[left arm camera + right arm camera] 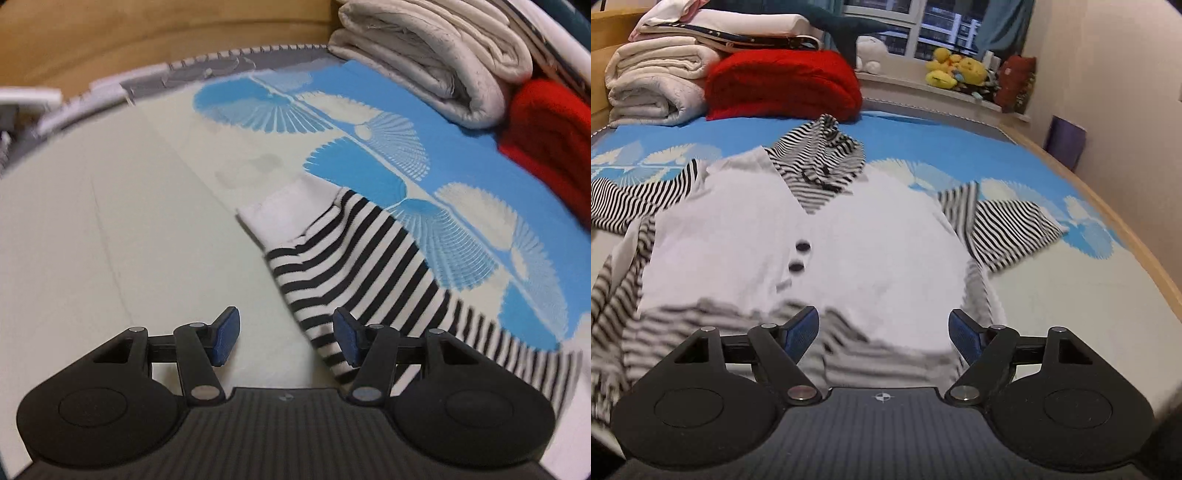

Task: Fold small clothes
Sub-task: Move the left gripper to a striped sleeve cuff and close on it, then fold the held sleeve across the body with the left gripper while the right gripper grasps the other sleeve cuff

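Observation:
A small white top [849, 236] with two dark buttons, a striped hood and black-and-white striped sleeves lies spread face up on the bed. My right gripper [882, 332] is open and empty, just above the top's striped bottom hem. In the left wrist view one striped sleeve [354, 266] with a white cuff stretches across the sheet. My left gripper [286, 338] is open and empty, its right finger [345, 339] over the sleeve's edge, its left finger over bare sheet.
The bed sheet [1071, 295] is pale with a blue fan pattern. Folded white quilts [653, 85] and a red blanket [783, 85] are stacked at the bed's far side. A wooden bed rail [1137, 240] runs along the right. Plush toys [956, 70] sit on the windowsill.

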Demonstrator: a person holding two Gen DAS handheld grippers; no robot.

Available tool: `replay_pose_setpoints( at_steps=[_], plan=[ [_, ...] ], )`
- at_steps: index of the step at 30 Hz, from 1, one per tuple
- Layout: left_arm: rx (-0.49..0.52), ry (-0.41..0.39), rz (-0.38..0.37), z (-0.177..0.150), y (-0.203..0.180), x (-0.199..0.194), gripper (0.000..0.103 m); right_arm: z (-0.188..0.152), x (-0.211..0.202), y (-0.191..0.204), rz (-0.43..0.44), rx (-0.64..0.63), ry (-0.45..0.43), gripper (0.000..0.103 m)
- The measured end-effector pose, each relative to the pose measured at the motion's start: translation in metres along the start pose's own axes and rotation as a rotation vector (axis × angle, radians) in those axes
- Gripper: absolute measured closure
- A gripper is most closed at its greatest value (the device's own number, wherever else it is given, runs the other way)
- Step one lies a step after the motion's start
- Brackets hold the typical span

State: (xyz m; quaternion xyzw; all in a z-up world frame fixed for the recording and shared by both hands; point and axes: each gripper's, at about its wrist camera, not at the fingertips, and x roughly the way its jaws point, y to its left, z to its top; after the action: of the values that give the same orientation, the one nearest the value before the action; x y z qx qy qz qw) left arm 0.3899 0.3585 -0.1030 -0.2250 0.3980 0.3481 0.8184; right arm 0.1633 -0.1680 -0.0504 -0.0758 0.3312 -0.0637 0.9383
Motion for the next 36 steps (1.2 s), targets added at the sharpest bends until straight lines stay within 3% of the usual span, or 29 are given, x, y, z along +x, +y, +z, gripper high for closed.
replay_pose_setpoints(
  at_steps=[5,6,7,9,10,16,23,29,33,36],
  plan=[
    [0.021,0.080,-0.050,0.001,0.001,0.018,0.039,0.051,0.034,-0.002,-0.060,0.034,-0.083,0.024],
    [0.021,0.095,-0.055,-0.001,0.001,0.021,0.053,0.057,0.039,-0.003,-0.062,0.049,-0.086,0.024],
    [0.023,0.111,-0.065,-0.002,0.000,0.024,0.080,0.064,0.043,-0.004,-0.065,0.061,-0.087,0.024],
    [0.027,0.134,-0.070,-0.004,-0.002,0.028,0.101,0.072,0.049,-0.005,-0.068,0.072,-0.088,0.024],
    [0.020,0.135,-0.070,-0.004,-0.003,0.027,0.103,0.075,0.051,-0.004,-0.067,0.073,-0.089,0.024],
    [-0.029,0.127,-0.075,0.007,-0.005,0.012,0.103,0.081,0.055,-0.005,-0.021,0.057,-0.079,0.028],
    [0.003,0.058,-0.101,0.017,-0.031,-0.024,0.103,0.113,0.063,-0.020,0.090,0.069,-0.106,0.050],
    [0.072,0.004,-0.148,0.010,-0.072,-0.059,0.103,0.145,0.095,-0.020,0.146,0.020,-0.098,0.051],
    [0.141,-0.012,-0.143,-0.005,-0.100,-0.070,0.103,0.148,0.124,-0.027,0.168,0.061,-0.068,0.051],
    [0.155,-0.016,-0.137,-0.016,-0.115,-0.075,0.103,0.146,0.144,-0.032,0.151,0.144,0.033,0.051]
  ],
)
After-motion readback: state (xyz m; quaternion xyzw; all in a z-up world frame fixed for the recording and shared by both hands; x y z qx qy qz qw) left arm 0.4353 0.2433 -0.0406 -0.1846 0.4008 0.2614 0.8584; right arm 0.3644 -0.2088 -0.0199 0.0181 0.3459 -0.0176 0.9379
